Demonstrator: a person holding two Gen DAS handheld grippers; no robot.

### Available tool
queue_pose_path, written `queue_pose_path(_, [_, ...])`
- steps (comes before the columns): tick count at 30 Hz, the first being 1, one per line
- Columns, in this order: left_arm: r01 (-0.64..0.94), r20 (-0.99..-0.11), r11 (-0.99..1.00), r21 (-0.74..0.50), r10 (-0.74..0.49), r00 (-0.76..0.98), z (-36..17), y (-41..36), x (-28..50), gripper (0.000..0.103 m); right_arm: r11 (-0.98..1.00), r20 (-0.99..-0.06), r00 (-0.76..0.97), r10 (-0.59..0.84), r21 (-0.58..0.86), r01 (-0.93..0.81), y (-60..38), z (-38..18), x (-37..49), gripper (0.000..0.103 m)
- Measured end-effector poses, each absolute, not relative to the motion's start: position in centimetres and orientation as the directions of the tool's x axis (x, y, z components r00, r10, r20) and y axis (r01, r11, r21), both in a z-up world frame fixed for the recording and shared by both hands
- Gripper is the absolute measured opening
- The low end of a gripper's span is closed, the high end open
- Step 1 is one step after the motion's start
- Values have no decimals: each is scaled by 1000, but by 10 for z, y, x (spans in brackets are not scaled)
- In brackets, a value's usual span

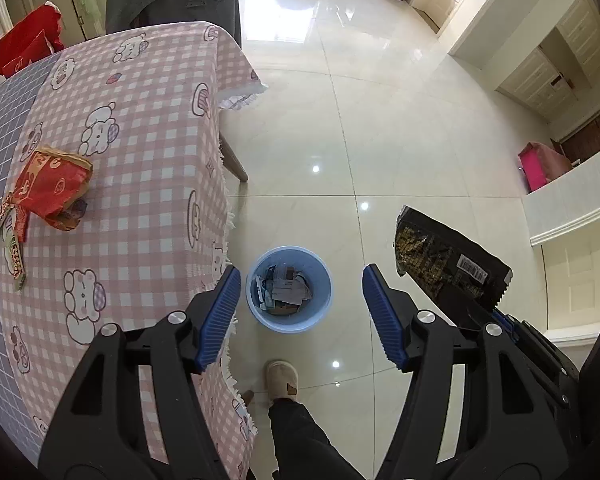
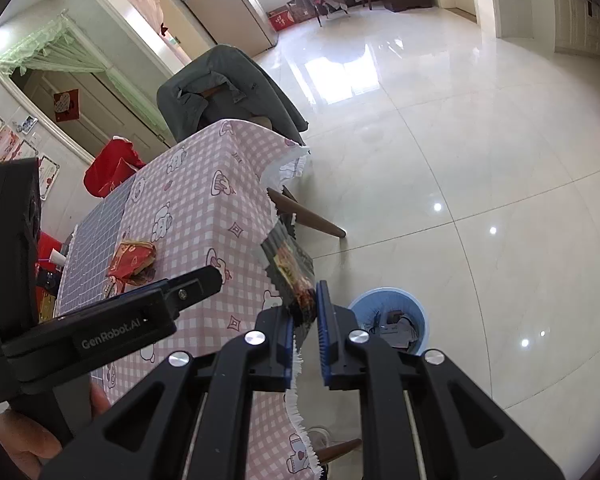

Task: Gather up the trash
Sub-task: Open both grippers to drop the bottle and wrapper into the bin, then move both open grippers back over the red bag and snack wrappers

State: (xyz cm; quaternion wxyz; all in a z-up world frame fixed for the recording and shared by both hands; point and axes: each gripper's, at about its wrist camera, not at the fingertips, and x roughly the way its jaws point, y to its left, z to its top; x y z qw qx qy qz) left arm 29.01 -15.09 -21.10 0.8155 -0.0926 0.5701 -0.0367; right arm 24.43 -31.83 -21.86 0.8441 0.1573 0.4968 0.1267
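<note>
Left gripper (image 1: pixel 298 308) hangs open and empty right over the blue bin (image 1: pixel 289 289). Right gripper (image 2: pixel 305 322) pinches a black snack bag (image 2: pixel 290 272), the bin at its 3 o'clock. A red wrapper (image 1: pixel 54 188) sits on the table (image 1: pixel 148 152).

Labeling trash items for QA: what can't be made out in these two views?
- Blue bin contents: too small in the left wrist view; rim and right gripper hide them in the right.
- Black wrapper print: pads cover its lower part.
- Red wrapper: crumpled, text unreadable.

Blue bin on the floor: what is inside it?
The blue bin holds a loose pile of paper scraps and wrappers. Anything beneath that top layer, and the bin's bottom, is covered.
</note>
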Motion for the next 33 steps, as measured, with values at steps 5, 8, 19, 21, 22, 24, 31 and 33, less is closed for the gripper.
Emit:
queue_pose_path(5, [-50, -919, 981, -189, -159, 361, -206, -149, 288, 64, 919, -796, 478, 372, 388, -70, -317, -216, 245, 11])
queue_pose_path(8, [-54, -918, 981, -185, -152, 367, -203, -149, 287, 65, 916, -789, 484, 378, 393, -75, -316, -215, 245, 14])
queue_pose_path(19, [-66, -914, 983, -173, -135, 383, -195, -142, 279, 67, 920, -790, 491, 368, 384, -71, -308, -212, 246, 32])
queue_pose_path(21, [-67, -914, 983, -172, -133, 384, -194, -141, 277, 67, 920, -790, 490, 369, 385, -72, -305, -210, 245, 32])
queue_pose_path(22, [-67, -913, 983, -171, -132, 386, -193, -140, 276, 67, 920, -789, 491, 369, 385, -73, -304, -210, 245, 32])
queue_pose_path(24, [-71, -912, 983, -168, -128, 391, -191, -136, 274, 67, 921, -789, 491, 369, 383, -76, -301, -208, 245, 32])
queue_pose_path(31, [-115, -903, 975, -191, -128, 411, -182, -108, 263, 68, 915, -780, 487, 393, 386, -120, -274, -195, 241, 32])
queue_pose_path(33, [-145, -898, 966, -216, -138, 417, -181, -92, 259, 69, 910, -773, 486, 408, 387, -149, -261, -191, 241, 32])
